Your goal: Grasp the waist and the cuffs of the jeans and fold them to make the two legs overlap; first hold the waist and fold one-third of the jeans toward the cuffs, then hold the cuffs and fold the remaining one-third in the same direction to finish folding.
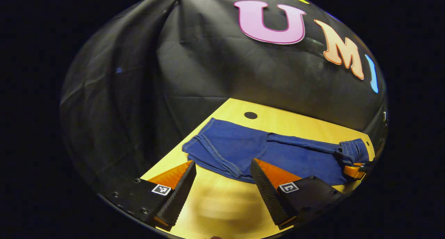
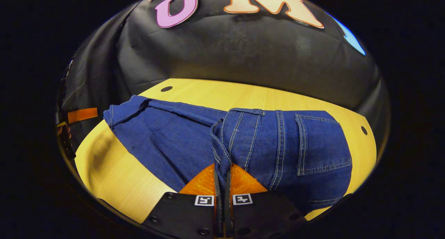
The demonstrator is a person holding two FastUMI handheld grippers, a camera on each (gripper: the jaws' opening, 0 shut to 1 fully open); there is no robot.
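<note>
While the blue denim jeans (image 2: 194, 134) lie along the pale wooden table (image 2: 114, 173), legs already overlapped, the right gripper (image 2: 223, 178) is clenched on a fold at the waist (image 2: 243, 128). The left gripper (image 1: 222, 176) hovers spread and empty just before the cuffs (image 1: 194, 147). Denim looks heavy, limp and grippy; 2 thick layers want a deep bite at the hem.
</note>
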